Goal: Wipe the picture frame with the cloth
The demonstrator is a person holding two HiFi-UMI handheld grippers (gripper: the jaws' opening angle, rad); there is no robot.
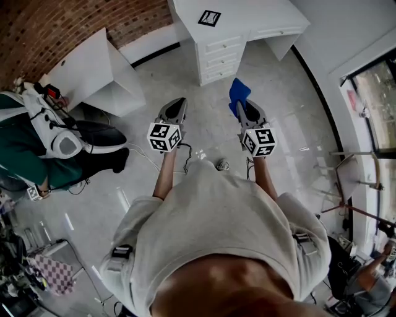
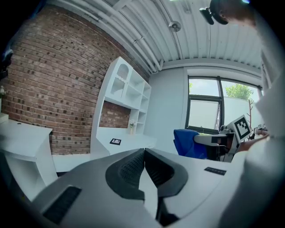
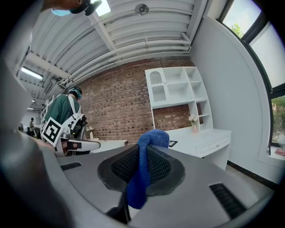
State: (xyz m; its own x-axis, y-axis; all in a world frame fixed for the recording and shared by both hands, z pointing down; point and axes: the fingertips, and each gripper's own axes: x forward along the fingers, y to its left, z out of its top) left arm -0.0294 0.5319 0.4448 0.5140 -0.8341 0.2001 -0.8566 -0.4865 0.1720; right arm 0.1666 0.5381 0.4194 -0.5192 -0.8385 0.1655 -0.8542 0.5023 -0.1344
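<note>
The picture frame (image 1: pixel 209 18) is a small dark frame lying on the white desk (image 1: pixel 260 18) ahead; it also shows in the left gripper view (image 2: pixel 115 141) and the right gripper view (image 3: pixel 173 143). My right gripper (image 1: pixel 242 104) (image 3: pixel 147 149) is shut on a blue cloth (image 1: pixel 237 91) (image 3: pixel 141 171), which sticks up past its tips and hangs down between the jaws. My left gripper (image 1: pixel 179 101) (image 2: pixel 144 151) is shut with nothing in it. Both are held in the air over the floor, well short of the desk. The left gripper view also catches the cloth (image 2: pixel 189 143).
The desk has drawers (image 1: pixel 219 59) and a shelf unit (image 2: pixel 127 95) against a brick wall (image 2: pixel 53 84). A second white desk (image 1: pixel 93 68) stands at the left, with a person in green (image 1: pixel 25 148) beside it. Cables (image 1: pixel 185 155) lie on the floor. Windows (image 1: pixel 377 105) are at the right.
</note>
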